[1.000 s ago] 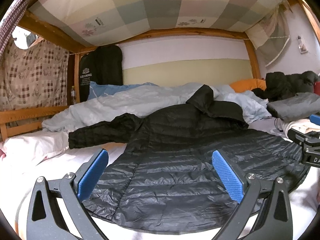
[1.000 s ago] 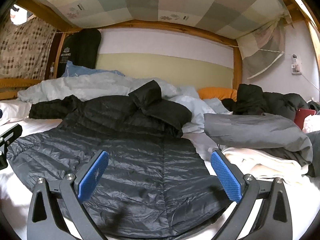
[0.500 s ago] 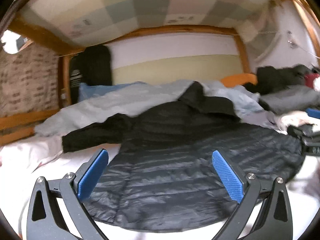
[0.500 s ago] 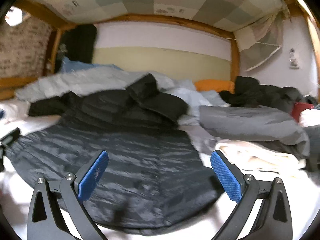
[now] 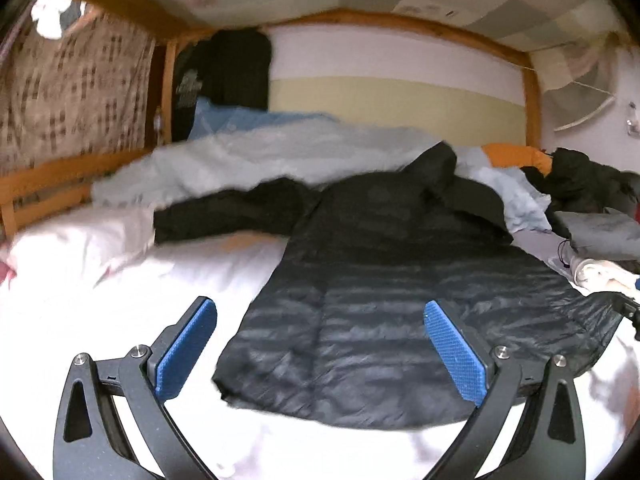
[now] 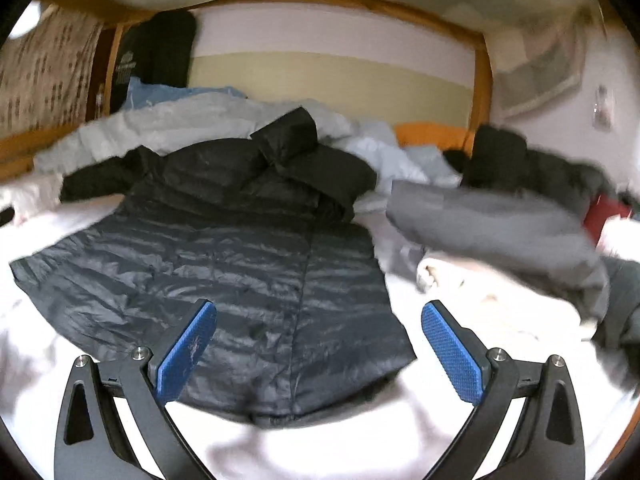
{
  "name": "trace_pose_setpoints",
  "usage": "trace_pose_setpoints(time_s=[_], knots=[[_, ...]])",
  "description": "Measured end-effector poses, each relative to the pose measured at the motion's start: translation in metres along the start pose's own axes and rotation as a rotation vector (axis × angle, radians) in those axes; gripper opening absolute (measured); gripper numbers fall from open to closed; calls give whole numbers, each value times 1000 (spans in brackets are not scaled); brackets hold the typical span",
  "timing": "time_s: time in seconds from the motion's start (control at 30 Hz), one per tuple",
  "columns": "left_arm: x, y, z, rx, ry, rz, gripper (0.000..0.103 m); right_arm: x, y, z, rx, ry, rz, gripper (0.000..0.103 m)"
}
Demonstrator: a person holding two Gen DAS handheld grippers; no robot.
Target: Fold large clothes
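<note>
On the bed: we see a big black puffy coat (image 5: 400, 300) lying flat on the white sheet (image 5: 120, 300), its hem close to us and its hood (image 6: 296, 136) far away.
Our left gripper (image 5: 320, 352): we hold it low over the bed, near the coat's left bottom corner. Its blue pads (image 5: 186, 348) stand wide apart and hold nothing.
Our right gripper (image 6: 318, 350): we hold it low over the coat's right bottom corner. Its jaws are wide apart too, with nothing between them.
Only the left view shows: the long sleeve (image 5: 228, 210) reaching out to the left, and a wooden rail (image 5: 44, 184).
Only the right view shows well: a grey folded garment (image 6: 500, 228) on a white pile (image 6: 492, 292), just beside the coat.
Behind the coat: a pale blue blanket (image 5: 260, 156) is bunched up.
Hard to see: both views are blurry. A bit of black gear shows at the right edge of the left view, and we cannot tell what it is.
</note>
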State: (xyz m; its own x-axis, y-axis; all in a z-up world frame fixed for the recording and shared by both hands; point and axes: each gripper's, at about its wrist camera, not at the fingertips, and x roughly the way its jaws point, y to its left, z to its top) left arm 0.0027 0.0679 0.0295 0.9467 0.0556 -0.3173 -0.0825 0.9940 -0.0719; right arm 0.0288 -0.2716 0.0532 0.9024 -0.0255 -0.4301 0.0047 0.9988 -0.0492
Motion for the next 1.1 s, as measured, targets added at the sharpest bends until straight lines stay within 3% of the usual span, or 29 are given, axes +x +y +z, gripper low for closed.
trace_pose_setpoints(time_s=[0.07, 0.17, 0.3, 0.37, 0.43, 0.5, 0.53, 0.57, 0.63, 0.7, 0.73, 0.77, 0.87, 0.93, 0.97, 1.1], knots=[[5, 19, -5, -68, 51, 30, 103, -2, -13, -2, 30, 18, 18, 95], [10, 42, -14, -136, 105, 38, 92, -2, -34, -8, 74, 58, 26, 83], [9, 41, -19, -38, 96, 167, 89, 14, -66, -26, 272, 130, 136, 74], [10, 43, -19, -13, 94, 154, 89, 21, -72, -36, 353, 136, 208, 59], [18, 47, -23, -40, 131, 121, 89, 23, -70, -39, 363, 108, 235, 59], [29, 52, -28, -64, 182, 200, 89, 29, -62, -41, 321, 101, 179, 59], [39, 58, -33, -80, 213, 257, 88, 37, -51, -43, 261, 120, 106, 59], [48, 64, -40, -100, 237, 263, 88, 41, -45, -45, 223, 130, 70, 59], [61, 76, -49, -163, 291, 200, 78, 48, -35, -49, 184, 134, 51, 59], [66, 83, -53, -236, 303, 105, 76, 50, -32, -50, 190, 126, 56, 52], [69, 84, -54, -252, 297, 81, 76, 50, -32, -49, 191, 118, 56, 41], [74, 83, -55, -243, 299, 81, 73, 49, -32, -49, 183, 101, 56, 21], [92, 82, -58, -242, 363, 14, 59, 46, -34, -48, 190, 88, 57, 9], [95, 81, -57, -248, 372, 12, 27, 40, -38, -48, 210, 69, 65, 7], [92, 81, -55, -265, 355, 2, 4, 38, -39, -48, 216, 63, 70, 7], [39, 63, -35, -250, 147, -17, 3, 19, -39, -39, 217, 16, 56, 5]])
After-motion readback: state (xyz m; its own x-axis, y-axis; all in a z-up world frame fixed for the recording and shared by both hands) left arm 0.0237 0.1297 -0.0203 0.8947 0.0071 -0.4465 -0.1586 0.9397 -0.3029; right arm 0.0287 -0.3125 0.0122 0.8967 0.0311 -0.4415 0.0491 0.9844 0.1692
